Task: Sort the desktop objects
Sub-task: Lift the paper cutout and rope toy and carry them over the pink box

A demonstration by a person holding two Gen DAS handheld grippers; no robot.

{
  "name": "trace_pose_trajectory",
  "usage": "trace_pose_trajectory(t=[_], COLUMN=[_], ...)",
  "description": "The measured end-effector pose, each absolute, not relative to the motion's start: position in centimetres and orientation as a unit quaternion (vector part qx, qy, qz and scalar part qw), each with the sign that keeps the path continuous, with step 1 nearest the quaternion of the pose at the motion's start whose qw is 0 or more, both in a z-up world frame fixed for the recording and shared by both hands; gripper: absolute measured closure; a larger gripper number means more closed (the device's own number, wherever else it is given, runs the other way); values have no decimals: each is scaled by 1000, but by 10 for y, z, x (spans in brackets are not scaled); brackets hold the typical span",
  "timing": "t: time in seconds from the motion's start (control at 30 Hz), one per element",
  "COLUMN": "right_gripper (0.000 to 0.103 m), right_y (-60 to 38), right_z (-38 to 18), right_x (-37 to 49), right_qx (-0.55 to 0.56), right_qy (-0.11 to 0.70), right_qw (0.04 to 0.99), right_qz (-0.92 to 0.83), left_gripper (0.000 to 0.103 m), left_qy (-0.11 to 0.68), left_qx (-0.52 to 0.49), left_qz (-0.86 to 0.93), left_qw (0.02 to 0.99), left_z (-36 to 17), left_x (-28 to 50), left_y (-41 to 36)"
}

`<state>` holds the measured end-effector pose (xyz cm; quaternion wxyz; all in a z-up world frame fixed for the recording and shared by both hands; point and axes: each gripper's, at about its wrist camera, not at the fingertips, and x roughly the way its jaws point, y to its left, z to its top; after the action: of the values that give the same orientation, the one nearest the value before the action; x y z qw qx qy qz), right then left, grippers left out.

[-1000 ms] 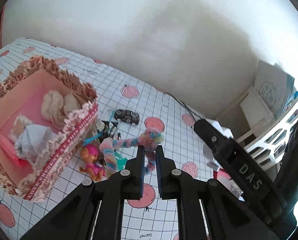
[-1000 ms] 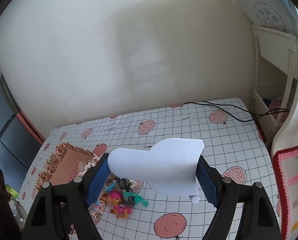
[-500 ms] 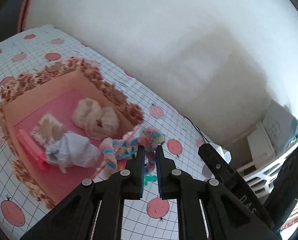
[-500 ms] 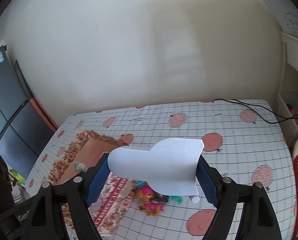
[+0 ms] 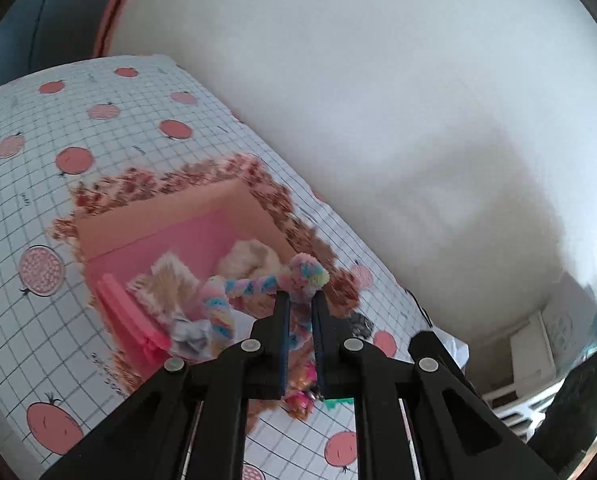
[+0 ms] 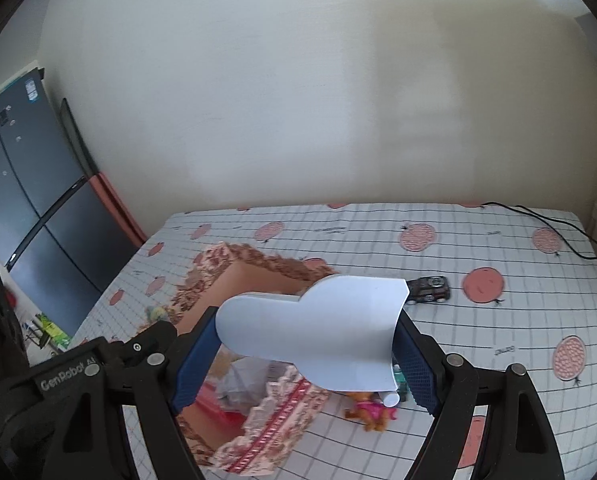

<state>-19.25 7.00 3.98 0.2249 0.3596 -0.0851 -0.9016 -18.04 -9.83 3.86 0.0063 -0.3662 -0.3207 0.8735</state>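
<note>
The left gripper (image 5: 298, 300) has its jaws pinched nearly together on a fuzzy pastel twisted toy (image 5: 258, 284), which sticks out past the fingertips and hangs over the near right corner of the open pink box (image 5: 170, 220). Inside that box lie a cream furry ball (image 5: 250, 260), a shaggy beige piece (image 5: 170, 280), a crumpled white wad (image 5: 190, 332) and a pink bar (image 5: 126, 312). The right gripper (image 6: 306, 356) stands wide, its blue pads (image 6: 412, 360) pressed against the two sides of a curved white plastic piece (image 6: 318, 332) held above the box's lace-trimmed edge (image 6: 274, 424). Further out on the checked tablecloth (image 6: 498, 360), a small orange and pink figure (image 6: 372, 410) lies just beside the box, a dark toy car (image 6: 430, 288) sits behind the white piece, and a black cable (image 6: 546, 228) trails to the far right
</note>
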Motion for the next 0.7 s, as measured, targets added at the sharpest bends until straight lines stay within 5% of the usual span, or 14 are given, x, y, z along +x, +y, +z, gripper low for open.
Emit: trace_pose_trajectory(t=[0.7], right_gripper=[19], right_y=[9], right_z=[15], right_x=[-182], right_qx=[379], right_qy=[-40], right_qw=[282], right_qz=[-881], left_gripper=[92], left_qy=[-362], left_qx=[-350], left_qz=[863], left_qw=[-42], left_z=[26], left_x=[-178], left_y=[-146])
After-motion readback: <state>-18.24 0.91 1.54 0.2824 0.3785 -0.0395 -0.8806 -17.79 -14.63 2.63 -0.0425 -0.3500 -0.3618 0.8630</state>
